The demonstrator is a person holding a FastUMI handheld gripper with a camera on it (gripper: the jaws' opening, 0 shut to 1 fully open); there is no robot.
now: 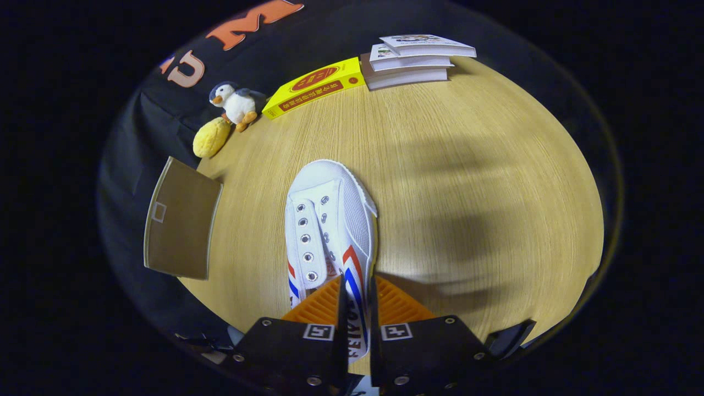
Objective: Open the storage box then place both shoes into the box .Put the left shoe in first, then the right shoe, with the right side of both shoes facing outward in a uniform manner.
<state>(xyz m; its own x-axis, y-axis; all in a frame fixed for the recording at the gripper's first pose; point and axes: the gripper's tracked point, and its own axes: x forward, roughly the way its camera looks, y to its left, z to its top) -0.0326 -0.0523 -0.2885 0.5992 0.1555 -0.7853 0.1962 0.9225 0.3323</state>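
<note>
Shoe [330, 220], white canvas with red and blue stripes, sits gripped above the desk [467, 181], toe pointing away. Tool [356, 308] pinches its side wall near the heel, fingers nearly together. Judged light and soft; canvas may fold, so the stiffer heel collar suits holding.

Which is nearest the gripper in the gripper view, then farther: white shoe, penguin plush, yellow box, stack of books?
1. White shoe: its side wall is pinched between the gripper fingers.
2. Penguin plush: beyond, at the table's left edge.
3. Yellow box: just behind the penguin.
4. Stack of books: far end.
</note>
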